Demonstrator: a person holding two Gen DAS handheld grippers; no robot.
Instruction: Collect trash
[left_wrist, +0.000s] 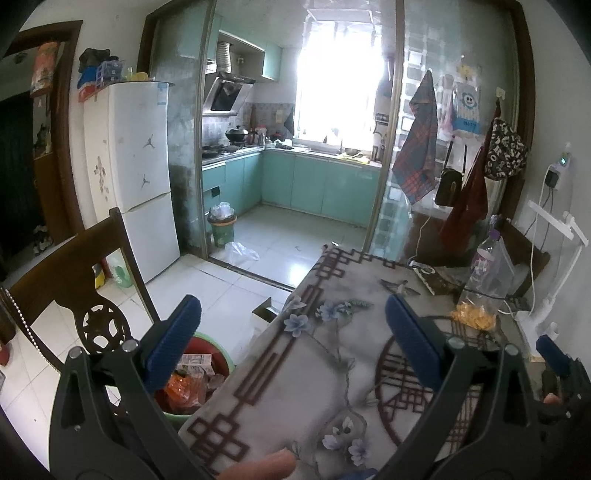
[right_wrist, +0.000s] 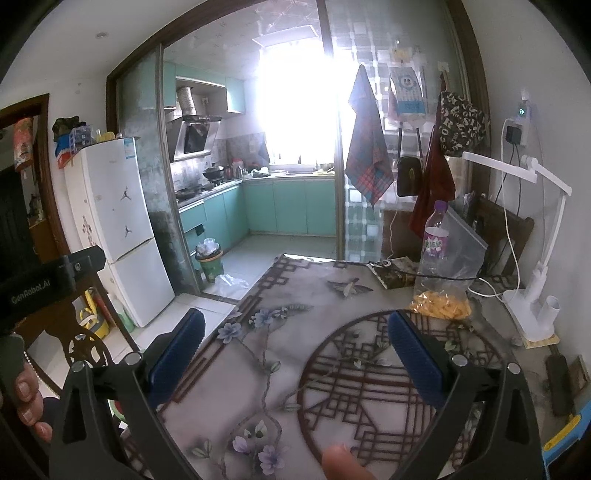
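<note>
My left gripper (left_wrist: 293, 325) is open and empty above the left edge of the patterned table (left_wrist: 332, 369). Below it on the floor stands a green bin with a red liner (left_wrist: 207, 354), holding orange wrappers and paper scraps. My right gripper (right_wrist: 295, 336) is open and empty over the table (right_wrist: 258, 369). A clear plastic bag with orange pieces (right_wrist: 441, 302) lies at the far right of the table, next to a plastic bottle with a purple label (right_wrist: 434, 240). The bag also shows in the left wrist view (left_wrist: 474, 315), as does the bottle (left_wrist: 484, 258).
A dark wooden chair (left_wrist: 85, 280) stands left of the table. A white desk lamp (right_wrist: 535, 258) with cables and a dark booklet (right_wrist: 397, 273) are on the table's far right. A second bin (left_wrist: 221, 225) and a loose plastic bag (left_wrist: 242, 253) sit by the kitchen doorway, beside a white fridge (left_wrist: 136, 166).
</note>
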